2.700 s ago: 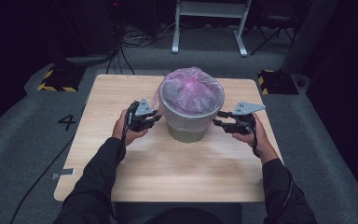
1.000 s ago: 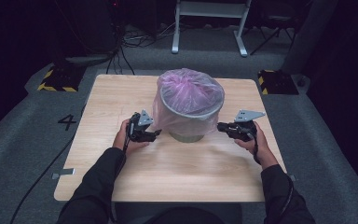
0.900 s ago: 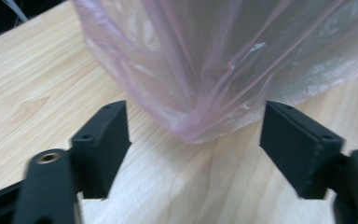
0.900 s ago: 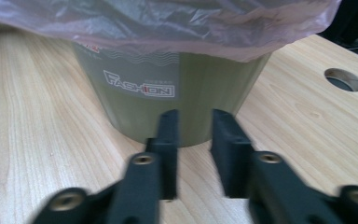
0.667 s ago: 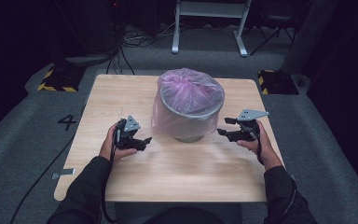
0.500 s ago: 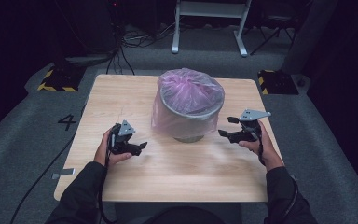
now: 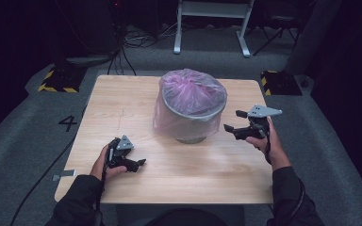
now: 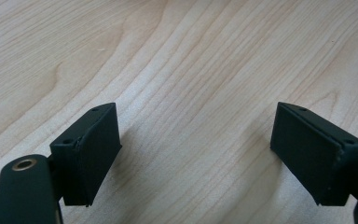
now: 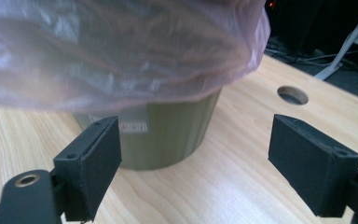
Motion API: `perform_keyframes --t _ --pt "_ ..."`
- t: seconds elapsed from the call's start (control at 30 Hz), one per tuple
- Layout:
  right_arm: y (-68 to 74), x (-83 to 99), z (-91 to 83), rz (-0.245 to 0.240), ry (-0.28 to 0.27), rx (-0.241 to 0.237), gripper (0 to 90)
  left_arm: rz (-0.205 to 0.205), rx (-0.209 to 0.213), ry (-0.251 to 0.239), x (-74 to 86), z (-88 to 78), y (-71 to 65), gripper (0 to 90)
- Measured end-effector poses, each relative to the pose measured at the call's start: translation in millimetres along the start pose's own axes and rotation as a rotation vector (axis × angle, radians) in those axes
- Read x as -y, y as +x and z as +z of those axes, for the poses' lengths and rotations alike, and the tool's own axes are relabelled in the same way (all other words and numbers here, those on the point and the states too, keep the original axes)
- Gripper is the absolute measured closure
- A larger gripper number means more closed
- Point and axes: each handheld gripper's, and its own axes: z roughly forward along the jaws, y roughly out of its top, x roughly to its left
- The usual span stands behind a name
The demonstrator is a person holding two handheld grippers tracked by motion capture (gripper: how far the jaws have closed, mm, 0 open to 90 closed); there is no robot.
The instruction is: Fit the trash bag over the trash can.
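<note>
Wooden table (image 7: 122, 113), grey floor (image 7: 28, 136), metal stand (image 7: 212, 23).

bin (image 7: 191, 132): olive-green ribbed wall, grey rim | bag (image 7: 188, 96) over the bin: translucent pink-lilac | label (image 9: 131, 126) on the bin wall: white with red marks | table (image 7: 122, 101) under the bin: pale wood grain | grippers left (image 7: 133, 163) and right (image 7: 234, 123) of the bin: black jaws, grey plates | floor: grey, black "4" (image 7: 68, 123) left of the bin

bin (image 7: 193, 117) mid-table (image 7: 122, 103), bag (image 7: 188, 94) in bin
</note>
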Motion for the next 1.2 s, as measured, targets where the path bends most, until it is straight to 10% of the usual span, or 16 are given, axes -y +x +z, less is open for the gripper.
perform_keyframes --t 0.7,1.2 --pt "5.7 -64.2 -25.7 -0.094 -0.076 0.028 17.1 -0.017 -0.008 0.002 0.1 1.7 1.6 10.3" --pt "15.6 -120.2 2.9 -0.114 -0.067 -0.004 16.8 -0.017 -0.007 0.002 0.2 1.8 1.7 10.2"
